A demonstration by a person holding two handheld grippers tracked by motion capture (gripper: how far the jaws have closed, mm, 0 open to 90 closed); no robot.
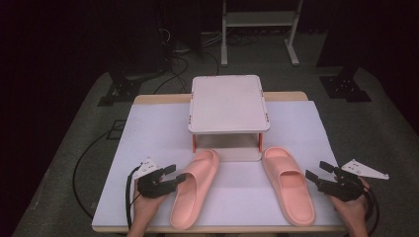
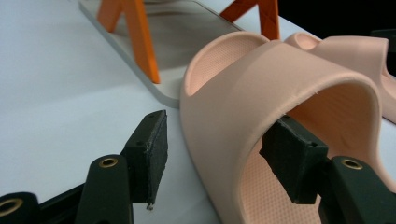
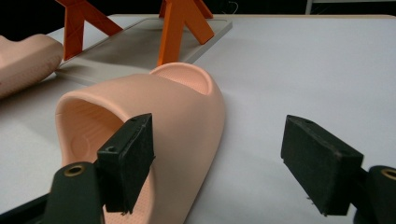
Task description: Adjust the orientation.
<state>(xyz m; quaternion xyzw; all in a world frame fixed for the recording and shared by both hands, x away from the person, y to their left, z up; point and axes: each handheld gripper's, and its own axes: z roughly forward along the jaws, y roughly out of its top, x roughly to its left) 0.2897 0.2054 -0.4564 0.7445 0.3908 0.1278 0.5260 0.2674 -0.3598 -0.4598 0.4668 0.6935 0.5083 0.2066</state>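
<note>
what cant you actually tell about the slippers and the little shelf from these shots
- Left slipper: its heel is cut off by the bottom edge in the left gripper view.
- Right slipper: its far side is hidden by its own strap in the right gripper view.
- Shelf: its top hides most of the lower tray in the high view.

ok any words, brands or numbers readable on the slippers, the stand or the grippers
None can be read.
Left slipper: plain pink, no brand or size mark showing.
Right slipper: plain pink too.
Stand: blank top, orange legs, no label.
Left gripper and right gripper: black, no lettering showing.
</note>
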